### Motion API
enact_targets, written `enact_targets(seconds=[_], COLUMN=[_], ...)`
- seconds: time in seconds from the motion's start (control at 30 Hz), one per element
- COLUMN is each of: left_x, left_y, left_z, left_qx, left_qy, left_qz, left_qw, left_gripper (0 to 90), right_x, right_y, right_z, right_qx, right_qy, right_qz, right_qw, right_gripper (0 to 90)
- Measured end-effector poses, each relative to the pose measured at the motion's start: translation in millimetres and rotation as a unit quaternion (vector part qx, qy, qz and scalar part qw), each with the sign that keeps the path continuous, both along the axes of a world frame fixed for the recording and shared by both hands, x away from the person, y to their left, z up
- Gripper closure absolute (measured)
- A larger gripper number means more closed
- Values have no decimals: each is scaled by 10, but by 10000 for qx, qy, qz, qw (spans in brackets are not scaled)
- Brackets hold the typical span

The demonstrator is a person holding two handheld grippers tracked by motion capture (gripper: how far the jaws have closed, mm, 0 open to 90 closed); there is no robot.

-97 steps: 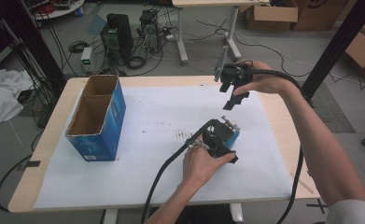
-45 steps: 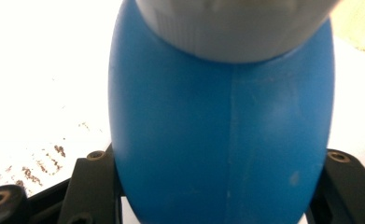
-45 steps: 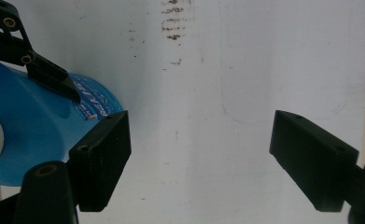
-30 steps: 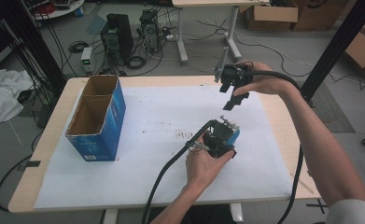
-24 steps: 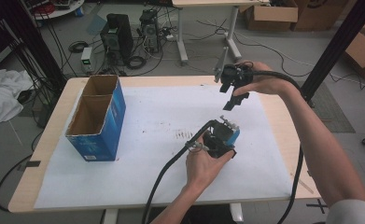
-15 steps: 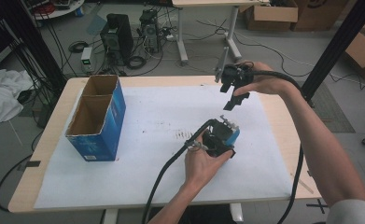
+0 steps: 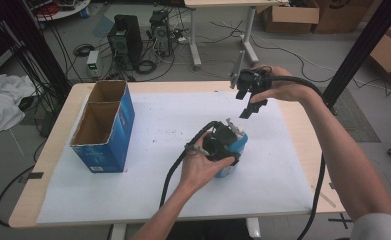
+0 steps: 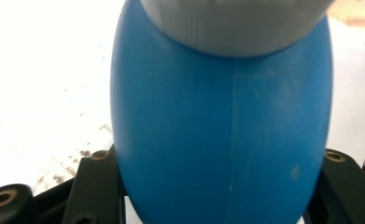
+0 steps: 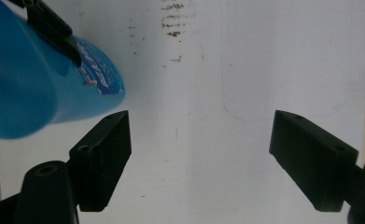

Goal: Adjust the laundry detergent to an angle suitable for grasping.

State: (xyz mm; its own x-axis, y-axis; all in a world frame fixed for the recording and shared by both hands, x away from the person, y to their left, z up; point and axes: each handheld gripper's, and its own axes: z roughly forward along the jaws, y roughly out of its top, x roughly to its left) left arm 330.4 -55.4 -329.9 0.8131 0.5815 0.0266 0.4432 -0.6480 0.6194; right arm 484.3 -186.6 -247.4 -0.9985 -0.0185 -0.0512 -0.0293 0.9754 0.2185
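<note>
On the table (image 7: 303, 150), one blue bottle (image 8: 222, 140) gripped by left tool (image 7: 226, 142), right tool (image 7: 249, 95) open, one blue box (image 7: 105, 132).

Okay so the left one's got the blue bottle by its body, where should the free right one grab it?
Probably the white ribbed cap, from its far side: the left hand-held gripper already clamps the blue bottle around its body. The cap's narrower, grooved wall suits the open right hand-held gripper.

At the frame's centre, the left gripper (image 7: 231, 150) is clamped tight under the left hand (image 7: 199, 167). Upper right, the right gripper (image 7: 249, 95) points down, jaws spread wide, empty.
</note>
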Motion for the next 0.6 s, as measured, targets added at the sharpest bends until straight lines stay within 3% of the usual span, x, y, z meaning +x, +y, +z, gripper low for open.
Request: enact_targets(seconds=[0.1,0.2,0.23,0.27,0.3,0.43,0.6], left_x=[48,65,68,68,62,85,147], left_y=[202,286,355,355,417,534,656], left_z=[23,39,51,51,55,41,27], left_qx=[-35,-10,35,35,65,76,29], left_qy=[25,17,-49,-49,-144,-189,-82], left_qz=[-279,-437,-660,-660,-957,-1219,-1317], left_qw=[9996,9990,9978,9978,9953,9923,9913], left_gripper=[444,444,443,443,443,443,443], right_x=[2,2,8,8,10,-2,-19], right_y=[-5,-10,-20,-20,-25,-21,-13], right_z=[0,4,14,14,20,22,34], right_qx=[-10,-14,25,25,41,13,22], right_qy=[0,7,-9,-9,-11,-6,-37], right_qz=[-11,-5,-36,-36,-43,-45,-22], right_qw=[10000,10000,10000,10000,10000,10000,10000], right_gripper=[208,209,209,209,209,209,210])
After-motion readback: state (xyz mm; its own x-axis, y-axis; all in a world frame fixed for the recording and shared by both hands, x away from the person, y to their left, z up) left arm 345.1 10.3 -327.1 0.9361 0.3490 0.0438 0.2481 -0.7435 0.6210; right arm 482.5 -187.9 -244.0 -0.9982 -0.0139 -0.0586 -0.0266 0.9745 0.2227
